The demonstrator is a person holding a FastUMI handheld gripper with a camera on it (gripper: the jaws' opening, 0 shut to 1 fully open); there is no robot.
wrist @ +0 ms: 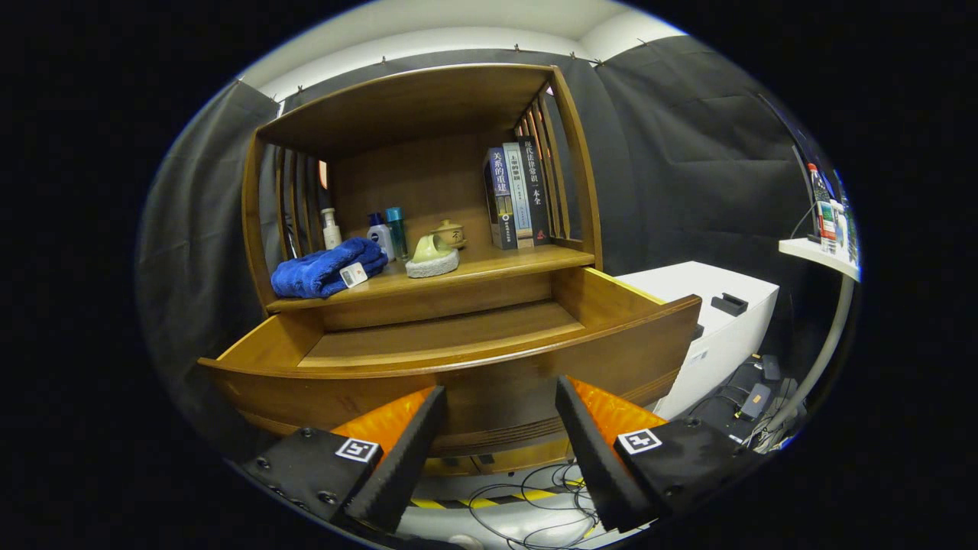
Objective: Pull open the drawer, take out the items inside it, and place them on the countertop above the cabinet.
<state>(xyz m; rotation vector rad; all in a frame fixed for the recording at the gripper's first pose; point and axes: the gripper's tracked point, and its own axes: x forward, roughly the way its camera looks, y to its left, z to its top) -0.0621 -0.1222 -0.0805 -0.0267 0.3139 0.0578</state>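
Note:
The wooden cabinet's drawer (458,374) stands pulled out, its curved front just ahead of my fingers. Its wooden bottom (443,336) is bare where it shows. On the countertop (489,267) above lie a folded blue towel (325,269) with a small white tag, and beside it a pale green spouted piece on a white cloth pad (432,256). My gripper (500,405) is open, fingers spread wide with nothing between them, below and in front of the drawer front.
At the back of the countertop stand several small bottles (382,233), a lidded pot (449,232) and upright books (518,195). A white box-like unit (703,305) sits to the right of the drawer. Cables (527,496) lie on the floor below. A small shelf (821,256) is at far right.

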